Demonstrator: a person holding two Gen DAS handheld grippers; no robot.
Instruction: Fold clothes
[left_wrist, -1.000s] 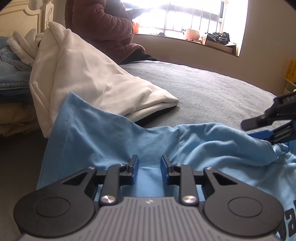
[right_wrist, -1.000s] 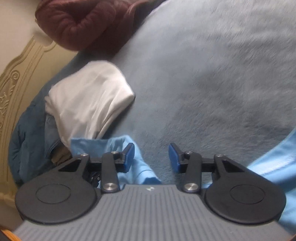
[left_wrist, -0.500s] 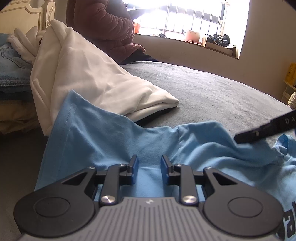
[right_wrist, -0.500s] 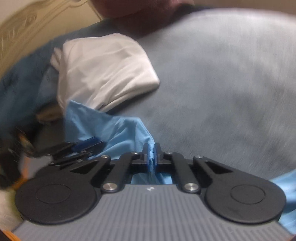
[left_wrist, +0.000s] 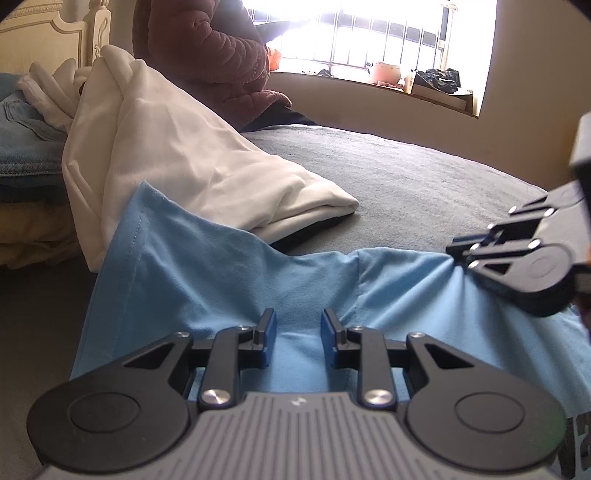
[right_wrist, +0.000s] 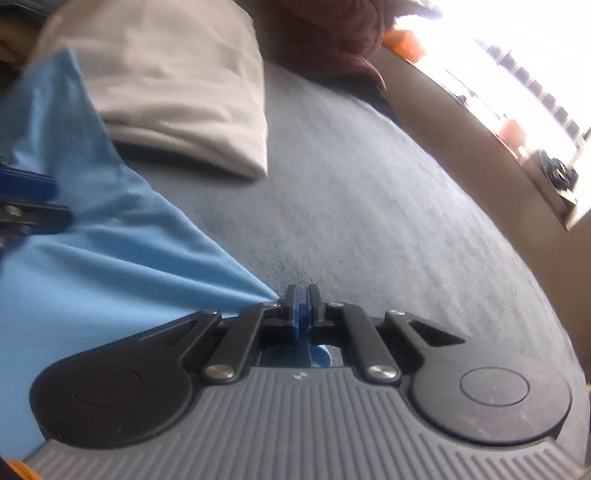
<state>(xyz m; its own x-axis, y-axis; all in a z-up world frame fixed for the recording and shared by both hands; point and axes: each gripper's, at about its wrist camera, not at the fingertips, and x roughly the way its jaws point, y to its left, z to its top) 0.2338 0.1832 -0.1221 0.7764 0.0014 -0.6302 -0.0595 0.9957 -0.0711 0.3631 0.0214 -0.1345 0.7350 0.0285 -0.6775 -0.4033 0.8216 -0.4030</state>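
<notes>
A light blue T-shirt (left_wrist: 207, 273) lies spread on the grey bed, its sleeve toward the far left. My left gripper (left_wrist: 294, 323) is open and hovers low over the shirt's middle, holding nothing. My right gripper (right_wrist: 302, 295) is shut on a pinched fold of the blue T-shirt (right_wrist: 110, 266) and pulls the cloth taut. In the left wrist view the right gripper (left_wrist: 456, 249) shows at the right edge with the cloth drawn up to its tips. The left gripper's fingers (right_wrist: 26, 184) show at the left edge of the right wrist view.
A folded white garment (left_wrist: 177, 166) lies just beyond the shirt, also in the right wrist view (right_wrist: 177, 85). Folded jeans (left_wrist: 26, 147) are stacked at the far left by the headboard. A person in a maroon jacket (left_wrist: 207, 55) sits at the bed's far edge below a window.
My right gripper closed on a fold of the blue shirt and has pulled it rightward, drawing the cloth taut. My left gripper has stayed open in place.
</notes>
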